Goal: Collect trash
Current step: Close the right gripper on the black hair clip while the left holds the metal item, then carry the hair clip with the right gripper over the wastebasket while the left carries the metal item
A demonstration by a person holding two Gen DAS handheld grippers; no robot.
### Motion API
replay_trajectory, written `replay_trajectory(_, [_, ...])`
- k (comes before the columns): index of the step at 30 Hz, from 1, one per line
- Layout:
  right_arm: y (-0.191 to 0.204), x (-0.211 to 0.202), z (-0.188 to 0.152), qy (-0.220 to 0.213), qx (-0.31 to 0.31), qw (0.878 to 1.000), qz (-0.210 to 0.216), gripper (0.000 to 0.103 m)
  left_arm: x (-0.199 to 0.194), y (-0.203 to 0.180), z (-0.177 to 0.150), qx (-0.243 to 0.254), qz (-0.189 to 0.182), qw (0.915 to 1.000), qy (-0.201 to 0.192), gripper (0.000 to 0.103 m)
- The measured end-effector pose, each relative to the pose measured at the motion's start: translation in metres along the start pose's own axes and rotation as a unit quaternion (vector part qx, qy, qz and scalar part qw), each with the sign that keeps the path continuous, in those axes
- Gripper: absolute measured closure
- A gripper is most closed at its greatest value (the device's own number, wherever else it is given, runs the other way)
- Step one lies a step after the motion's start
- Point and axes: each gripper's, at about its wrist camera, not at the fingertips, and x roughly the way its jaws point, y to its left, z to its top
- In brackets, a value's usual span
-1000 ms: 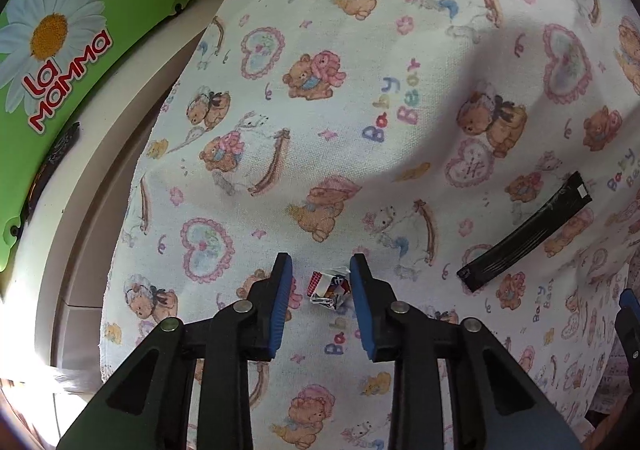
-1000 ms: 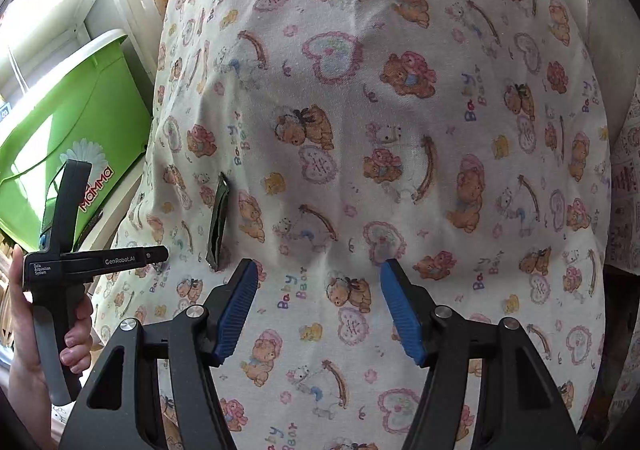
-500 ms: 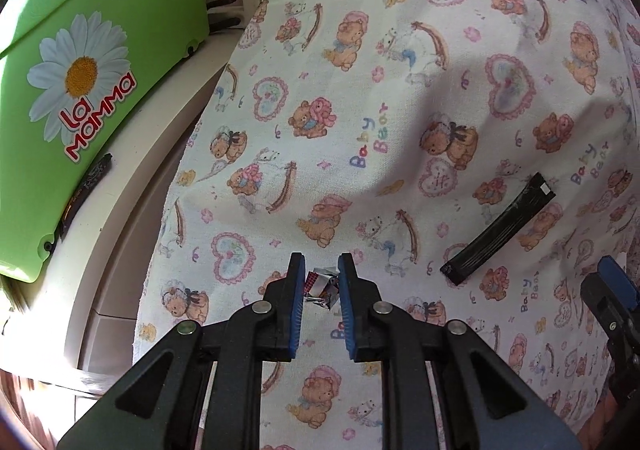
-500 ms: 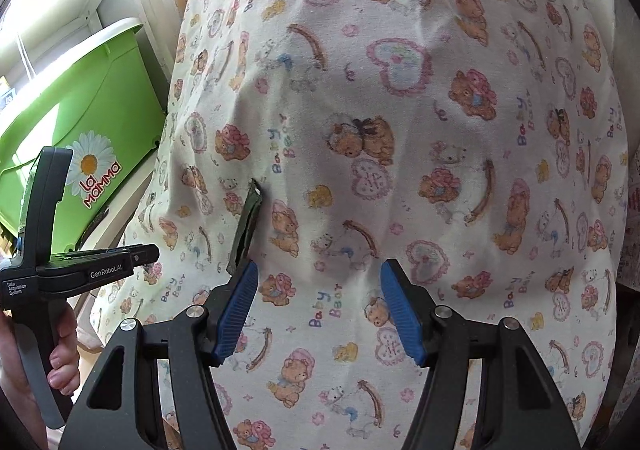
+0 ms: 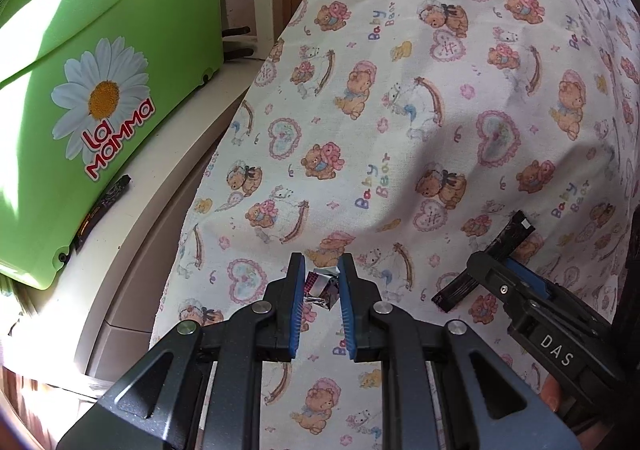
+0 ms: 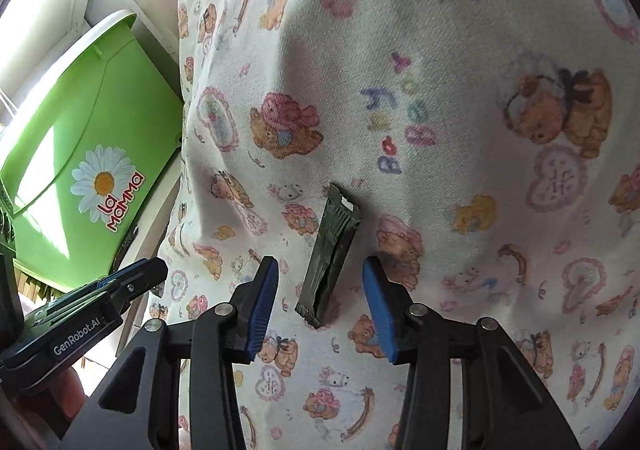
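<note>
While the left gripper (image 5: 322,284) clamps a crumpled wrapper (image 5: 320,287), the half-closed right gripper (image 6: 320,282) straddles a sachet (image 6: 330,256).

cloth (image 5: 400,137): white, with brown bears, pink hearts | bin (image 5: 100,49): green, white daisy, red words | wrapper (image 6: 330,254): dark green | scrap (image 5: 320,286): red, silver
</note>
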Motion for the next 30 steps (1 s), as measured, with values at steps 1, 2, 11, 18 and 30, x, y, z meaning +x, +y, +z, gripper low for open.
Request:
replay_trajectory(1, [0.001,0.002,0.000,-0.001,0.001,1.000,0.001,0.059,0.000,-0.001,0.000,0.003,0.001,1.0000,-0.002,0.087])
replay_trajectory(2, [0.001,0.004,-0.002,-0.003,0.001,1.000,0.001,0.060,-0.001,-0.002,0.000,0.006,0.002,1.0000,-0.003,0.087])
replay_trajectory(11, [0.007,0.013,-0.005,-0.008,-0.004,1.000,-0.011,0.093,-0.010,-0.007,-0.004,-0.002,-0.008,1.0000,-0.005,0.087])
replay_trajectory(18, [0.005,-0.015,-0.011,-0.029,-0.024,0.999,-0.022,0.096,0.000,-0.006,-0.006,-0.006,-0.006,0.9999,0.006,0.087])
replay_trajectory(30, [-0.006,-0.071,-0.026,-0.060,-0.077,0.994,-0.045,0.096,-0.014,-0.015,-0.018,0.009,-0.011,0.9998,-0.016,0.087])
